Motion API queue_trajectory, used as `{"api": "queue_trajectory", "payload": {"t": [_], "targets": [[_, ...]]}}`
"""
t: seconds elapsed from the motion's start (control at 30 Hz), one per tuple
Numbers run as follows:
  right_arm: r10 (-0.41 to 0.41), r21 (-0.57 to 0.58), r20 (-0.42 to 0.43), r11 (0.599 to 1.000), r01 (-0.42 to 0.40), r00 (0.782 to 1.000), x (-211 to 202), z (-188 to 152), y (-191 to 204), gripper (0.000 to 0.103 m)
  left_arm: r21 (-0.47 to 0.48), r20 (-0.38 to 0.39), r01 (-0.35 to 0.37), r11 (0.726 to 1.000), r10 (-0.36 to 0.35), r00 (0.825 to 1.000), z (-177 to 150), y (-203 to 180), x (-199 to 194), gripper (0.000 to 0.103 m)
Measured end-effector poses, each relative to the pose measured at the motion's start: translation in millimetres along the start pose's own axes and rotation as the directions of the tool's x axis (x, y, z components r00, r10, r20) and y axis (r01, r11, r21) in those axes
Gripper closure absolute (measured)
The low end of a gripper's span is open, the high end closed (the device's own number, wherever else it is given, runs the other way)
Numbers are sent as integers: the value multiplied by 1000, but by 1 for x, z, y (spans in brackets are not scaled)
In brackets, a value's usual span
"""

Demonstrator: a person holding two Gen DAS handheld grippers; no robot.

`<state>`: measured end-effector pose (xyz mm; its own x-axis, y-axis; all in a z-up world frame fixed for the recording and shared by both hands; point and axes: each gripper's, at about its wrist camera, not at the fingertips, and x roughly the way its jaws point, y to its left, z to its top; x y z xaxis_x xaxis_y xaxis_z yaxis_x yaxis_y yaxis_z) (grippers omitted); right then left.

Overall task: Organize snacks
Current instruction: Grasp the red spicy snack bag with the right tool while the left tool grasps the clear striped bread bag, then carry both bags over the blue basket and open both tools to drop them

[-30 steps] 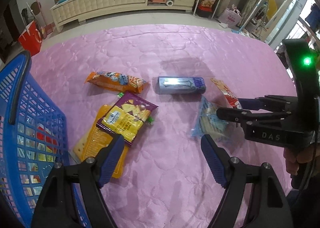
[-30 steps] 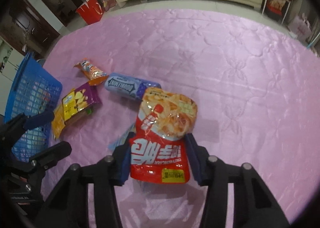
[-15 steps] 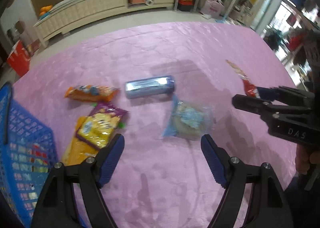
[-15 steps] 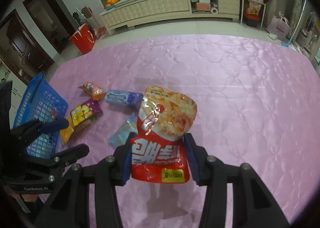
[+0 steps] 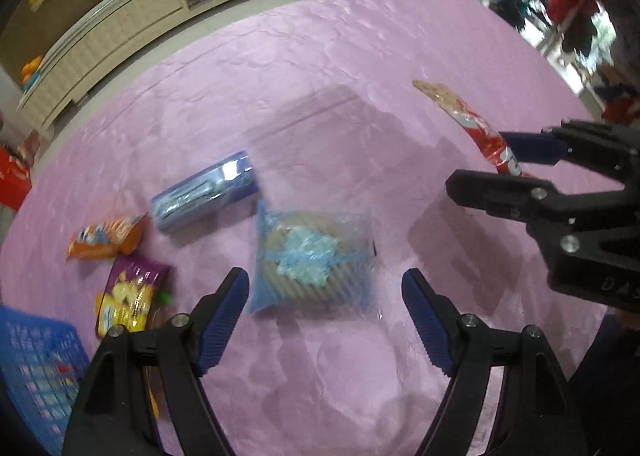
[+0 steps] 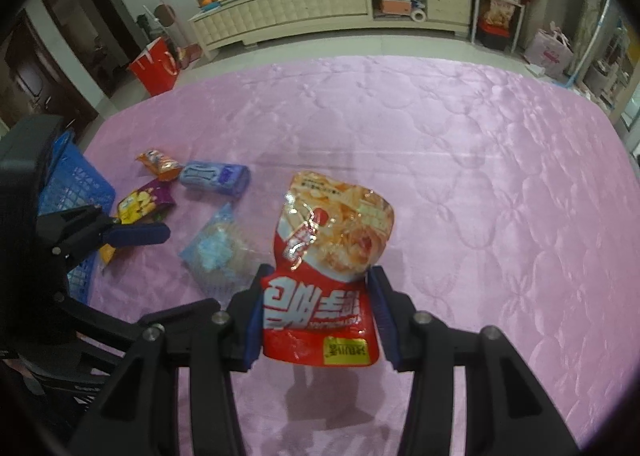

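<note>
Right gripper point(image 6: 318, 322) clamps red pouch point(image 6: 332, 256), pink cover point(image 6: 500, 176) bare rightward

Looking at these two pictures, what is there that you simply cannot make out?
- Blue basket, left wrist view: cut off by the edge and blurred, so its contents are unreadable.
- Yellow packet under the purple snack bag, right wrist view: mostly hidden by the left claw.
- Clear blue packet: its contents are blurred in the left wrist view and partly behind the red pouch in the right wrist view.
</note>
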<state>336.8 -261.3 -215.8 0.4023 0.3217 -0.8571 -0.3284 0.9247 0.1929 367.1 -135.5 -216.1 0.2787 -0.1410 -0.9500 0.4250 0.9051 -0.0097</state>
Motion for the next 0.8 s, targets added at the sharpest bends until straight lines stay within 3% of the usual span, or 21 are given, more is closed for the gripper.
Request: {"api": "queue_trajectory", "payload": {"t": [0.27, 0.43, 0.57, 0.8], "targets": [[-37, 10, -31, 999, 37, 999, 6, -2, -7, 51, 29, -56, -45, 999, 47, 997, 21, -8, 31, 26], [-116, -30, -38, 993, 115, 992, 9, -3, -3, 51, 11, -61, -69, 998, 70, 996, 30, -10, 41, 26], [-100, -31, -65, 995, 98, 993, 16, -6, -5, 51, -32, -51, -78, 996, 76, 996, 29, 3, 38, 47], [-102, -44, -59, 994, 100, 993, 9, -10, -2, 51, -49, 9, -105, 993, 106, 994, 18, 2, 16, 50]]}}
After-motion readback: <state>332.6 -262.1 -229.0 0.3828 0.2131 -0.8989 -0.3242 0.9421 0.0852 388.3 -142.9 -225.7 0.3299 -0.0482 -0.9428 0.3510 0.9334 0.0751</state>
